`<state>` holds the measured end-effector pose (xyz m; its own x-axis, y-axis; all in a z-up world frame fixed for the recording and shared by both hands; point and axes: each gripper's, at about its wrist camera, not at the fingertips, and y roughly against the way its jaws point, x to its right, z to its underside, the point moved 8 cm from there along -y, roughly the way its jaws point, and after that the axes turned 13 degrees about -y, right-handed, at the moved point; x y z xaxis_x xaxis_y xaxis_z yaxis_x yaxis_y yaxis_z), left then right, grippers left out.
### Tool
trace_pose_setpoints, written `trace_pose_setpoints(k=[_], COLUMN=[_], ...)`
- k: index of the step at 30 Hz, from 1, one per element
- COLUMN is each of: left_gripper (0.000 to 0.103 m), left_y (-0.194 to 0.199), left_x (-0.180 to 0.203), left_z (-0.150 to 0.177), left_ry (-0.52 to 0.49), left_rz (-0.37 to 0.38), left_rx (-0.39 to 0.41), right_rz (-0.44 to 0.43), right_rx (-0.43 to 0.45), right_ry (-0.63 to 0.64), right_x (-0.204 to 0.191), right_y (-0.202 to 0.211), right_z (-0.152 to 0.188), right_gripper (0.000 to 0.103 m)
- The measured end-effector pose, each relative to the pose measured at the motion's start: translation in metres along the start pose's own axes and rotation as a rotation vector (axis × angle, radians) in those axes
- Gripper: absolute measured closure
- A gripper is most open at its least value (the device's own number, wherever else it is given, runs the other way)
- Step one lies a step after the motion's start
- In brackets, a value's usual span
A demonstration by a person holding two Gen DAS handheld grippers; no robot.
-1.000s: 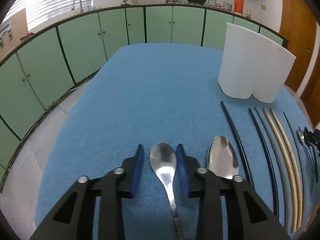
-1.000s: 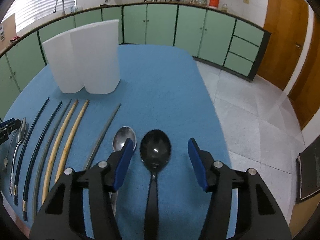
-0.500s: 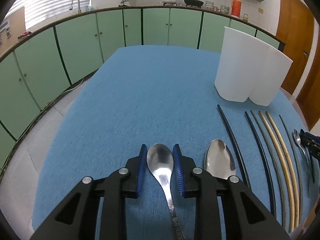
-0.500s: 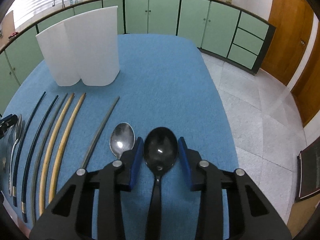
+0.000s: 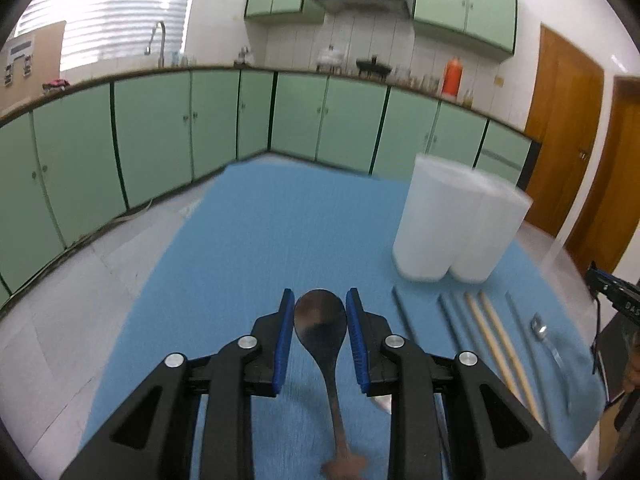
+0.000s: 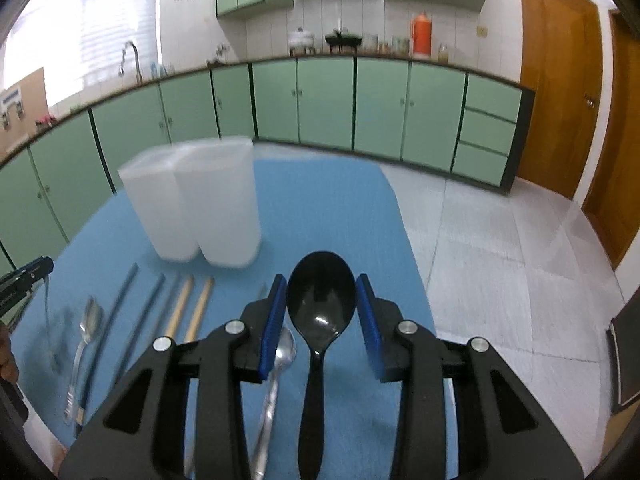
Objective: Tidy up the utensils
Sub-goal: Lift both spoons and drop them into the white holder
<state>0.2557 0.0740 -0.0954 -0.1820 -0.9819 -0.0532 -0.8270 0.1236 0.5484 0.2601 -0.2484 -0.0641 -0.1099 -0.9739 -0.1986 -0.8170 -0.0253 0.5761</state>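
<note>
My left gripper (image 5: 320, 294) is shut on the bowl of a silver spoon (image 5: 320, 322) and holds it above the blue table (image 5: 248, 248). My right gripper (image 6: 321, 280) is shut on the bowl of a black spoon (image 6: 322, 304), also held off the table (image 6: 340, 208). A white two-part container (image 5: 452, 228) (image 6: 200, 200) stands upright further back. Between the two grippers, dark chopsticks (image 5: 404, 316) (image 6: 128, 300) and wooden chopsticks (image 5: 496, 336) (image 6: 188, 308) lie in a row. Silver spoons (image 6: 282, 354) (image 6: 90, 320) rest on the cloth.
Green cabinets (image 5: 152, 140) run along the back and left, with tiled floor (image 6: 500, 248) to the table's right. A wooden door (image 6: 560, 80) is at the far right. The other gripper's tip shows at each view's edge (image 5: 612, 300) (image 6: 24, 276).
The right jaws closed in on the black spoon. Both grippers then rose and tilted up with their spoons, so the table has dropped lower in both views.
</note>
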Motion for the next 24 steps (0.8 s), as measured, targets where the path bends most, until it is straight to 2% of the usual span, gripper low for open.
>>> trace_pose_setpoints(k=[8, 14, 19, 24], left_gripper=[0.077, 0.077, 0.077, 0.077], left_y=[0.023, 0.026, 0.01, -0.027], left_x=[0.001, 0.021, 0.046, 0.064], left_z=[-0.056, -0.137, -0.191, -0.211], left_ry=[-0.016, -0.05, -0.08, -0.088], left_rz=[0.013, 0.043, 0.062, 0.069], left_rx=[0.158, 0.318, 0.394, 0.397], right_rz=[-0.114, -0.208, -0.232, -0.213], right_rx=[0.159, 0.278, 0.338, 0.331], right_ry=[0.015, -0.006, -0.034, -0.06], right_x=[-0.034, -0.063, -0.08, -0.079], right_y=[0.024, 0.024, -0.007, -0.057], right_z=[-0.059, -0.116, -0.157, -0.168], right_gripper=[0.069, 0.069, 0.069, 0.069])
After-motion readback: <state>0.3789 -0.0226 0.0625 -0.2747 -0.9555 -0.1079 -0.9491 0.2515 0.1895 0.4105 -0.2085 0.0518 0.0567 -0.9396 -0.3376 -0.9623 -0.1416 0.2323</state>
